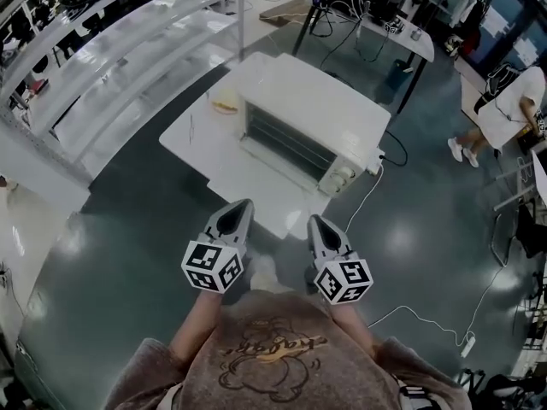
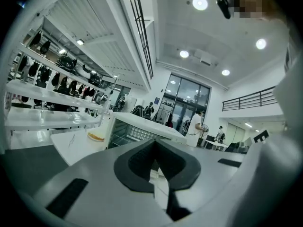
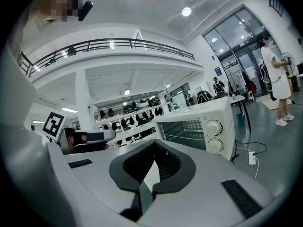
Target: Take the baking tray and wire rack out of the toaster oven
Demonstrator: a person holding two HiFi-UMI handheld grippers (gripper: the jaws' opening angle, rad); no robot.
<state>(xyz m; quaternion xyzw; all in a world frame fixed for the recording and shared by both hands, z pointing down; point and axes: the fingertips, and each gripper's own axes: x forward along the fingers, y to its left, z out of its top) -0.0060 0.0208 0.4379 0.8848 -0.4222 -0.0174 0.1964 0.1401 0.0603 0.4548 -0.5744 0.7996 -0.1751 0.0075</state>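
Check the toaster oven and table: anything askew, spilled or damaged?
Nothing stands out. The toaster oven sits upright on the white table, door apparently closed, no spill visible. A small yellowish item lies beside it. The left gripper and right gripper are shut, empty.

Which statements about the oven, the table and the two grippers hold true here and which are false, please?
1. The toaster oven stands on the white table. True.
2. The left gripper is clamped on the oven. False: it is short of the table edge, with its jaws shut on nothing.
3. The oven's two knobs sit at the right end of its front. True.
4. The right gripper has its jaws wide apart. False: its jaws are together and empty.
5. The oven's door hangs open. False: it looks closed.
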